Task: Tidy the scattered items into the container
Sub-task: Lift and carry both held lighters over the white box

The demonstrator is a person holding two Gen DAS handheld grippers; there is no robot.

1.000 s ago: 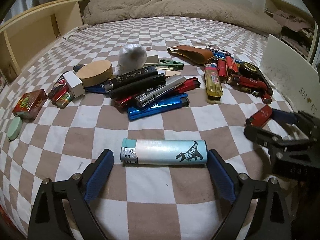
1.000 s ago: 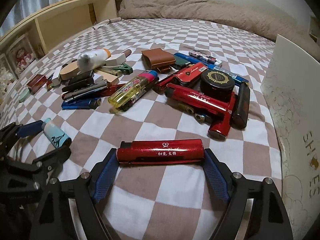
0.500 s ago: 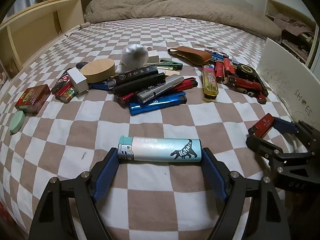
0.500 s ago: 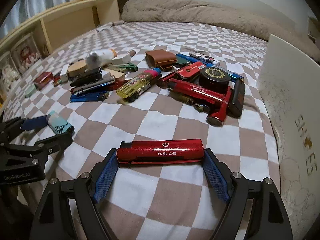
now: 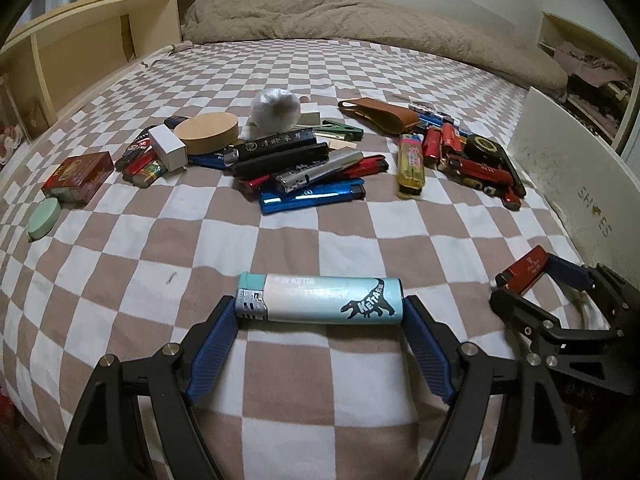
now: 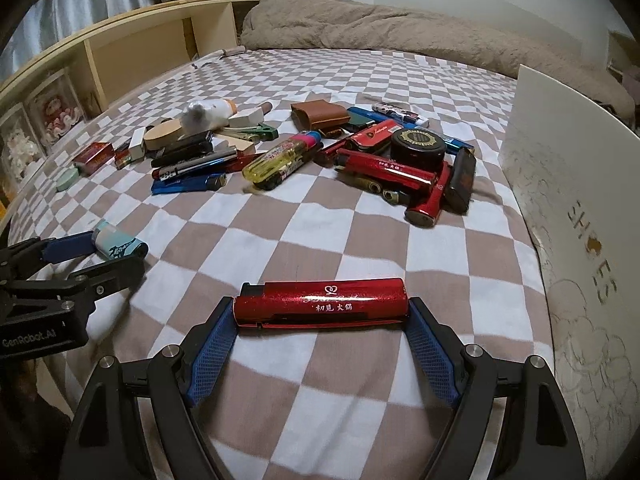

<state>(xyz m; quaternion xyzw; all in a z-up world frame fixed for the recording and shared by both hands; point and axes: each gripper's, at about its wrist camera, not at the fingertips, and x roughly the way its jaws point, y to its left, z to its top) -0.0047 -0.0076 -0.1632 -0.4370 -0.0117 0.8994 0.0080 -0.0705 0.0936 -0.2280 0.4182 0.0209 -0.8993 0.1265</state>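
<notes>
Still clamped, left tongs (image 5: 320, 310) on pale-blue lighter (image 5: 319, 299), right tongs (image 6: 320, 310) on red lighter (image 6: 320, 302)

A brown-and-white checked bed cover (image 5: 304, 240) fills both views. At the lower centre of the left wrist view, a pale blue lighter (image 5: 320, 299) bears a dark dinosaur print, between black arms with blue pads (image 5: 210, 350). At the lower centre of the right wrist view lies a glittering red lighter (image 6: 322, 304) with white characters. A white box (image 6: 576, 216) at right carries gold lettering. A yellow lighter (image 6: 280, 159) and a metallic blue lighter (image 5: 312, 200) lie mid-frame.
</notes>
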